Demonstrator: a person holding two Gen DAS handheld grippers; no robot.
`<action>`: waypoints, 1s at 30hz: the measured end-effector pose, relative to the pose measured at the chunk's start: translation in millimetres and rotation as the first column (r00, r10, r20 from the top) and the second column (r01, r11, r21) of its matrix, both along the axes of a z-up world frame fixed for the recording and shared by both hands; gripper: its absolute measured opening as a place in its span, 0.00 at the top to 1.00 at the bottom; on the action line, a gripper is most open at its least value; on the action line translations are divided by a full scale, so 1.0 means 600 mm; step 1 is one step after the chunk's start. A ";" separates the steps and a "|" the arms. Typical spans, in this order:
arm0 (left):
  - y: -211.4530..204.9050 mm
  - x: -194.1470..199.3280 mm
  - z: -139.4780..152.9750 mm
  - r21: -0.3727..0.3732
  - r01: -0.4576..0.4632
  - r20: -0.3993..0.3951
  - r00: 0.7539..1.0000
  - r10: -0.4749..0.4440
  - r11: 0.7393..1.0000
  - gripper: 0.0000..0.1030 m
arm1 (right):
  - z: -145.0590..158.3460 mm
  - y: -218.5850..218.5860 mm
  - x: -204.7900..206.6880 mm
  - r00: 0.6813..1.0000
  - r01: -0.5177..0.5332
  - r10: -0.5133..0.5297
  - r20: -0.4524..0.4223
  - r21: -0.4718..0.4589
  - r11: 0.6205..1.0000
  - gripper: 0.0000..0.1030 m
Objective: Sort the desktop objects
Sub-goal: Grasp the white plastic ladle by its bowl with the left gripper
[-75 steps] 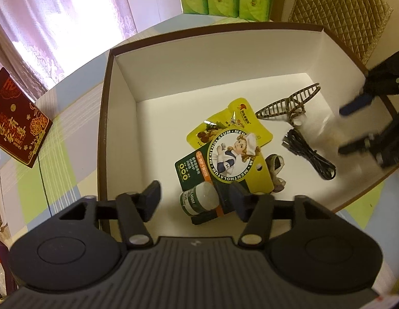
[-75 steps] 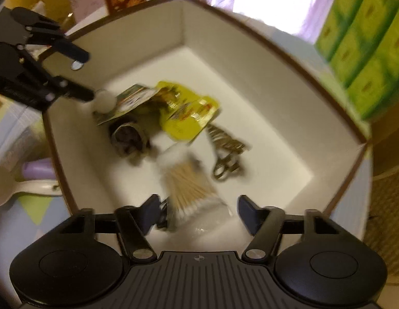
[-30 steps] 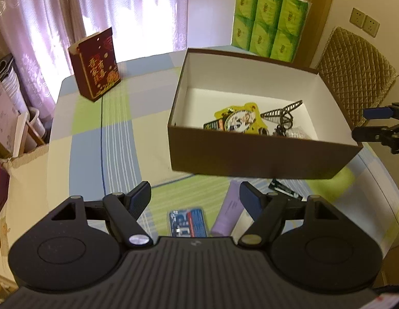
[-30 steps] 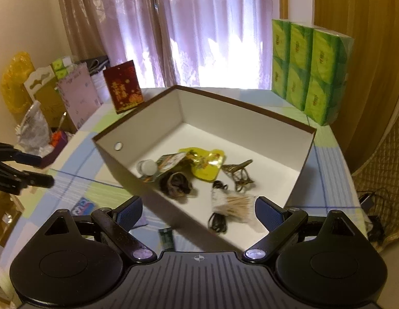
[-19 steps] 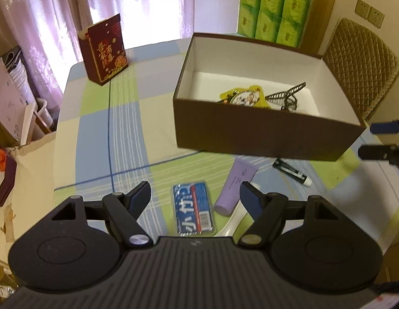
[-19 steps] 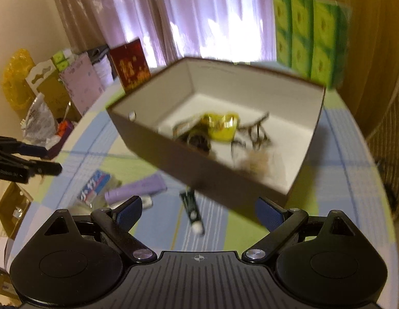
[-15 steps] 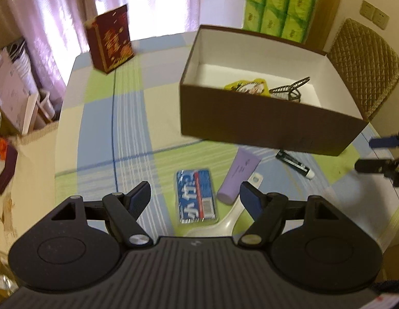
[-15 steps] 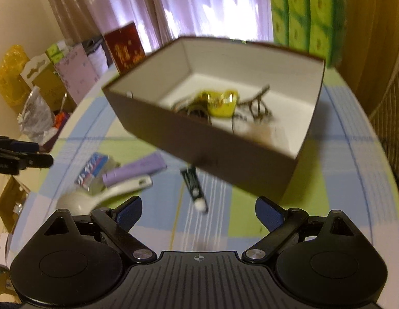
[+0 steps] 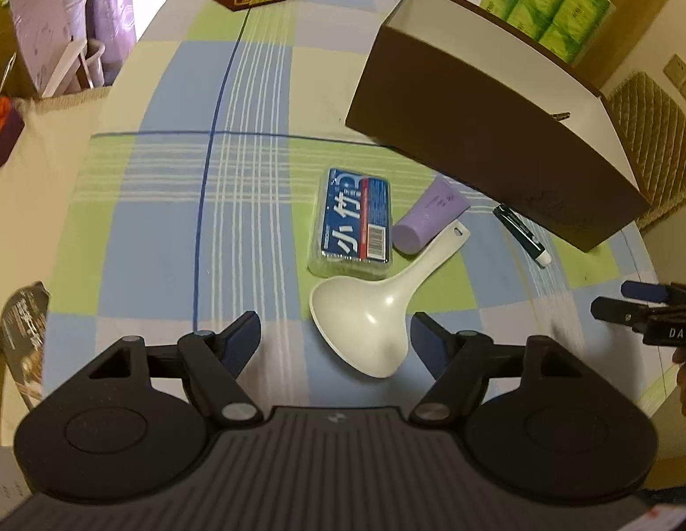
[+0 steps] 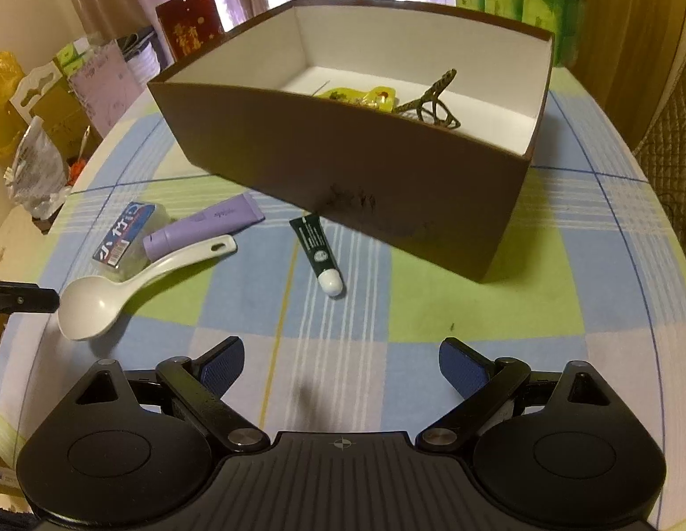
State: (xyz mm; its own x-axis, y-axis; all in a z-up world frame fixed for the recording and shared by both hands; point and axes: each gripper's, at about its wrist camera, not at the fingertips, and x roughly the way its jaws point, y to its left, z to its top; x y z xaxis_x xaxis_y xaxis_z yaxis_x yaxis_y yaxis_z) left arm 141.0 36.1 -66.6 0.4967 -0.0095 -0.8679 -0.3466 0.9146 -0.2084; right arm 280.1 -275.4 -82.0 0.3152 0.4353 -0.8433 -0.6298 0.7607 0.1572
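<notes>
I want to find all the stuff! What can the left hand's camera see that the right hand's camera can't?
Only the left wrist view shows the right gripper, open. Only the right wrist view looks into the brown box, showing a yellow packet and a hair clip. Both show the white spoon, purple tube, blue packet and green tube.

Ahead of the right fingers, the brown cardboard box's (image 10: 343, 150) near wall hides most of its contents; only the tops of a yellow packet (image 10: 369, 96) and a bronze openwork hair clip (image 10: 433, 101) show. Right of the left fingers, the right gripper (image 9: 626, 301) is cut off by the picture's edge.
</notes>
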 end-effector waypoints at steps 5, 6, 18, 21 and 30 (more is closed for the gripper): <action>0.000 0.003 -0.024 -0.026 -0.030 -0.006 1.000 0.030 0.999 0.37 | -0.008 0.002 -0.002 1.000 -0.007 0.007 -0.014 -0.011 1.000 0.10; 0.001 0.005 -0.029 -0.034 -0.038 -0.011 0.999 0.038 0.999 0.41 | -0.009 0.002 -0.002 1.000 -0.007 0.007 -0.016 -0.012 1.000 0.10; 0.019 0.023 -0.073 -0.179 -0.092 -0.038 0.996 0.086 0.980 0.83 | -0.020 -0.003 0.008 0.999 0.010 -0.010 -0.039 -0.012 1.000 0.10; 0.026 0.019 -0.078 -0.197 -0.106 -0.043 0.994 0.099 0.975 0.93 | -0.022 -0.002 0.013 0.999 0.017 -0.018 -0.039 -0.015 1.000 0.10; 0.052 -0.018 -0.074 -0.273 -0.162 -0.040 0.987 0.157 0.948 0.98 | -0.022 0.010 0.024 1.000 -0.001 0.001 -0.006 0.005 1.000 0.10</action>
State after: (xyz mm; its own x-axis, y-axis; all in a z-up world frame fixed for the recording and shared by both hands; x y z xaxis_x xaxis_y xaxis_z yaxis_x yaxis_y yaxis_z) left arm 130.2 67.1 -110.9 0.4958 -0.1700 -0.8516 -0.4895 0.7553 -0.4358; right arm 294.4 -269.7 -95.0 0.3094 0.4403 -0.8429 -0.6298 0.7590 0.1652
